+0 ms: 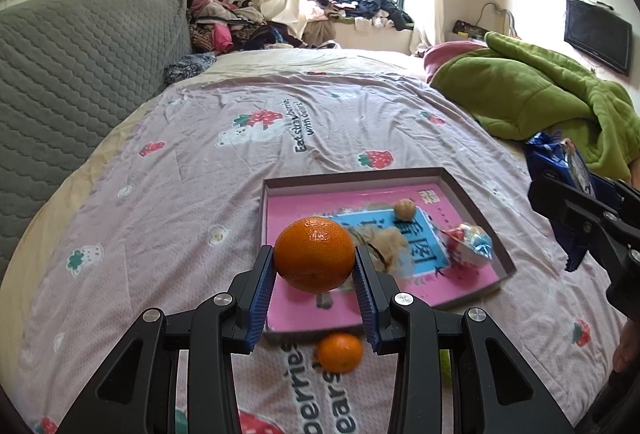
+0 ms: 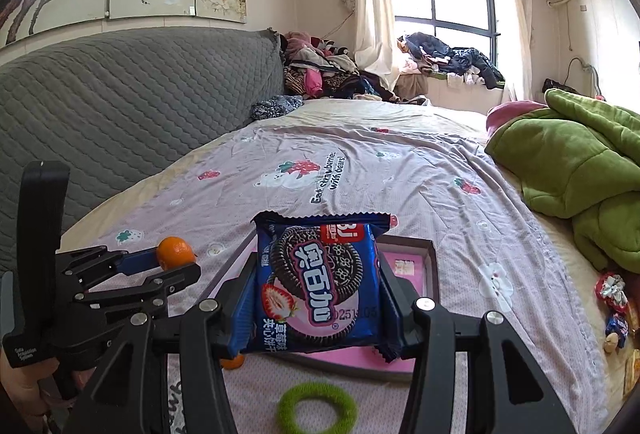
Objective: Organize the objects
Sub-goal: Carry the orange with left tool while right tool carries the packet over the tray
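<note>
My left gripper [image 1: 315, 266] is shut on an orange tangerine [image 1: 315, 254] and holds it above the near edge of a shallow box [image 1: 472, 202] with a pink book inside. A walnut [image 1: 405, 209], a wrapped candy [image 1: 470, 244] and a tan fluffy thing [image 1: 384, 244] lie in the box. A second tangerine [image 1: 340, 352] lies on the bedsheet in front of the box. My right gripper [image 2: 318, 284] is shut on a blue Oreo packet [image 2: 318, 284] above the box [image 2: 432, 266]. The left gripper with its tangerine [image 2: 175, 252] shows at the left of the right wrist view.
A green fuzzy ring [image 2: 316, 408] lies on the sheet in front of the box. Several snack wrappers [image 2: 612, 302] lie at the bed's right edge. A green blanket [image 2: 580, 170] is heaped at the right. A grey quilted headboard [image 1: 80, 82] runs along the left.
</note>
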`<state>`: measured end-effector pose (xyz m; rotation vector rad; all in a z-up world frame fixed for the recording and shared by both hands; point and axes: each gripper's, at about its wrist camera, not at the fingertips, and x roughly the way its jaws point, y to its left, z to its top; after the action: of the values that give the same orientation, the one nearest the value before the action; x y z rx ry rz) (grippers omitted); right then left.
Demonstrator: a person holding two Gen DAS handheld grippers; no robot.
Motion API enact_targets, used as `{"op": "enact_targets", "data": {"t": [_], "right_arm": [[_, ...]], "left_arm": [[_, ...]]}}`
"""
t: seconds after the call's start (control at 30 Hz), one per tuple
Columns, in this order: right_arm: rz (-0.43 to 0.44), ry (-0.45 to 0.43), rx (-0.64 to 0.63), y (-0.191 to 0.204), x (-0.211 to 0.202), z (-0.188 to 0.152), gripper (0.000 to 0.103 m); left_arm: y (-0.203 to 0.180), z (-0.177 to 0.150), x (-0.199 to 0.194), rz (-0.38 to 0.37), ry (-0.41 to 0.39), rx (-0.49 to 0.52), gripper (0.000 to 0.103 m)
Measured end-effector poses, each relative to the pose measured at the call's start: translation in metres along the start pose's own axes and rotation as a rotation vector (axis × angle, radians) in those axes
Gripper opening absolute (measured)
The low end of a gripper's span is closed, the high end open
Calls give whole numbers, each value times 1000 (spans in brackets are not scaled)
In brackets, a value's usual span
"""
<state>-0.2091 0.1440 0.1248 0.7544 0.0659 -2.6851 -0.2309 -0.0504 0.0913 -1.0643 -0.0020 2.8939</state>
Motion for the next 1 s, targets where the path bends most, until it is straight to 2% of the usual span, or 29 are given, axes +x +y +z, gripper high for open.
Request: {"op": "enact_targets", "data": {"t": [0.17,0.43,1.0], "right_arm": [[0,-1,5,-3,13,4,52],[3,41,6,-2,43,-2,52],[-13,149,-10,-1,100,-40,52]], "left_arm": [[7,6,19,11,13,-6,40],[8,-7,49,-1,52,-10,40],[8,-35,98,-11,135,-1,40]]}}
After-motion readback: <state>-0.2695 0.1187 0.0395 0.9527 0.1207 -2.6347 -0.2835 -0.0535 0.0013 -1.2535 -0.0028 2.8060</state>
